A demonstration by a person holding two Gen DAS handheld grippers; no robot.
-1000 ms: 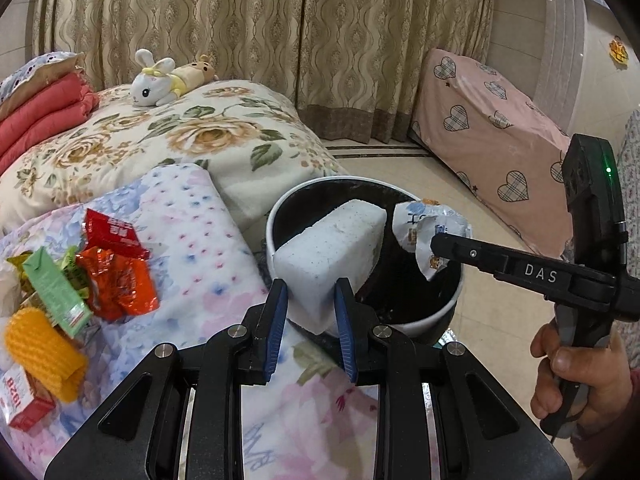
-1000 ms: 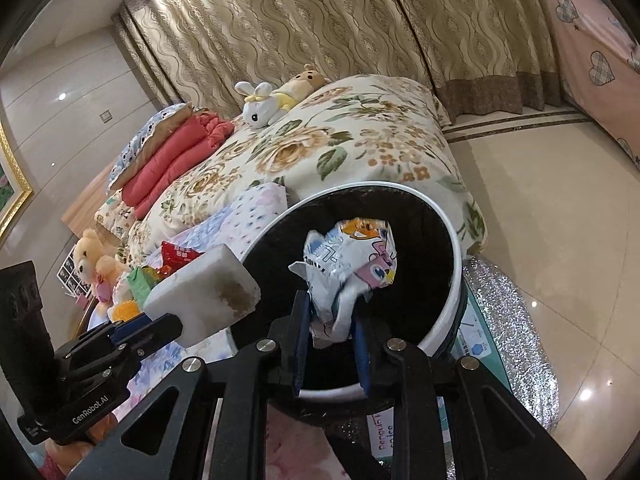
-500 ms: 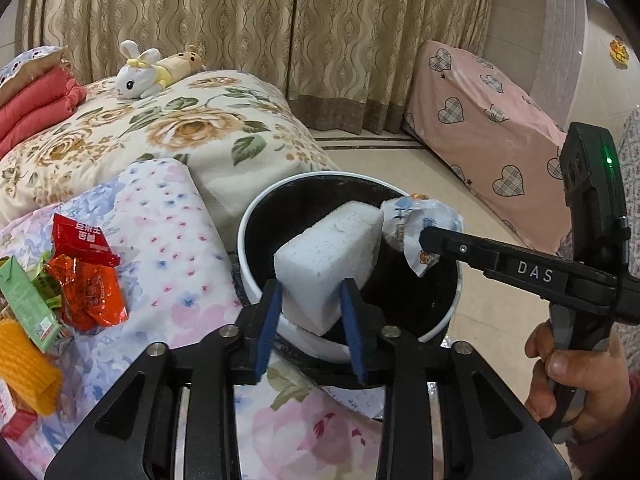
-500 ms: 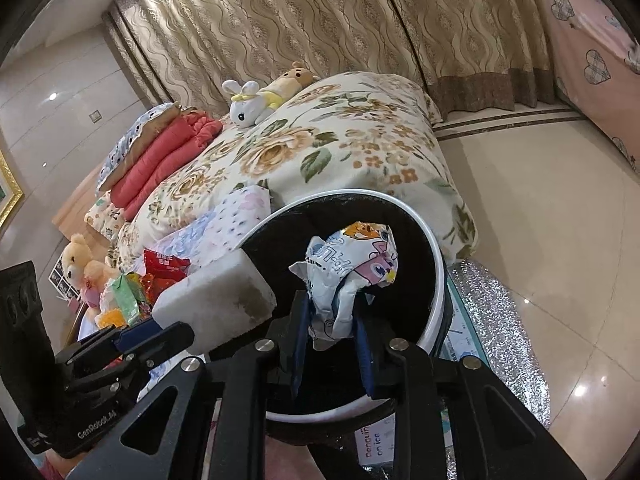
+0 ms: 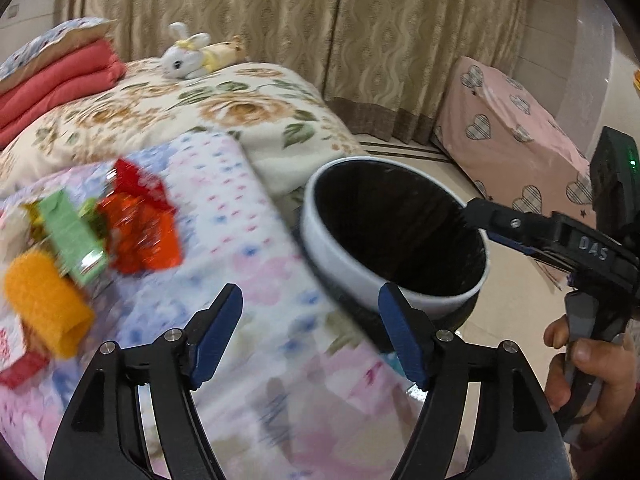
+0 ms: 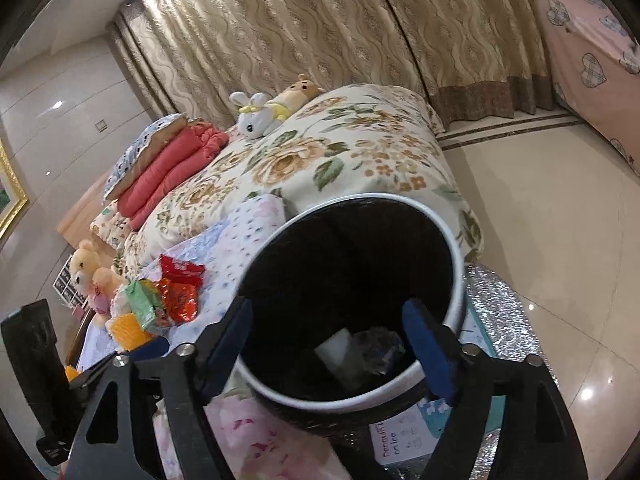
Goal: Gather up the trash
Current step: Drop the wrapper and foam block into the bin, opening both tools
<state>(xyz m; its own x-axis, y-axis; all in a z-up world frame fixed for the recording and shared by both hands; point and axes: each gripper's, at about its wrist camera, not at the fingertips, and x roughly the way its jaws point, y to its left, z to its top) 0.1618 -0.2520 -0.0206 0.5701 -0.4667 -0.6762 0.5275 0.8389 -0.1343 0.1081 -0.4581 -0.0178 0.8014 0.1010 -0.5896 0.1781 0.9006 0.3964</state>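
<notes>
A white-rimmed bin (image 5: 316, 236) (image 6: 456, 280) with a black liner stands beside the bed. Inside it lie a white foam block (image 6: 334, 346) and a crumpled wrapper (image 6: 380, 350). My left gripper (image 5: 310, 322) hangs over the quilt left of the bin; its jaws are opening and nothing is between them. My right gripper (image 6: 328, 330) (image 5: 470, 210) is over the bin's mouth, jaws opening, nothing between them. More trash sits on the quilt: red wrappers (image 5: 138, 224) (image 6: 180, 288), a green packet (image 5: 72, 238) (image 6: 140, 306) and an orange foam net (image 5: 46, 304) (image 6: 126, 326).
The floral bed (image 5: 224, 108) carries folded red blankets (image 5: 60, 80) and a plush rabbit (image 5: 184, 60). A pink heart-patterned cover (image 5: 508, 136) stands at the right by the curtains. A teddy bear (image 6: 90, 276) sits past the bed. A hand (image 5: 580, 368) holds the right gripper.
Both grippers opened. The foam block left the left jaws and the wrapper left the right jaws; both now lie in the bin. The left gripper swung left toward the quilt.
</notes>
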